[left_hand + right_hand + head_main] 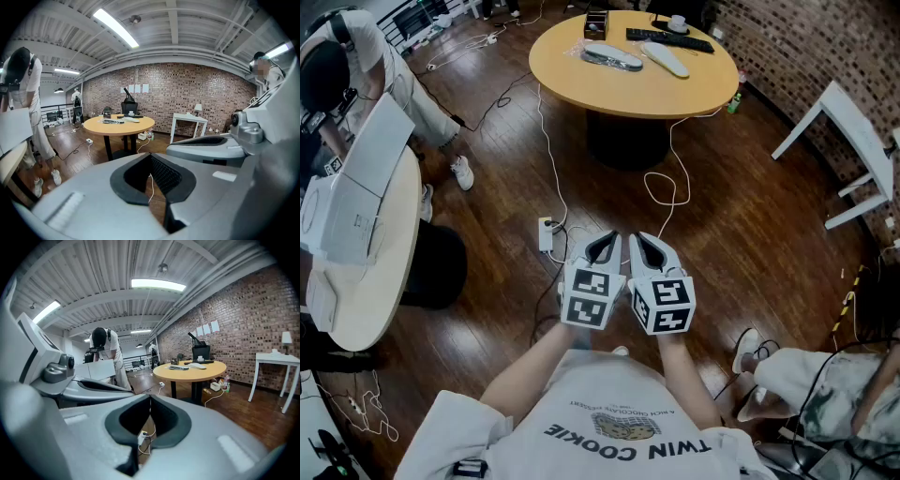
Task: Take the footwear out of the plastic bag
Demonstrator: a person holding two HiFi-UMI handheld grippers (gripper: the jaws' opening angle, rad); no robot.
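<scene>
The footwear in its clear plastic bag (612,56) lies on a round wooden table (581,80) far ahead of me, with a loose pale sole (666,58) next to it. I hold both grippers side by side close to my chest, well short of that table. The left gripper (605,240) and the right gripper (645,240) are both shut with nothing in them. In the left gripper view the table (123,125) is small and far beyond the shut left gripper (151,153). The right gripper view shows the table (192,371) beyond the shut right gripper (150,397).
A white power strip (546,234) and loose cables lie on the wooden floor between me and the round table. A person (337,66) bends over a white table (366,281) at left. A white side table (844,141) stands at right; someone's shoes (750,352) are at lower right.
</scene>
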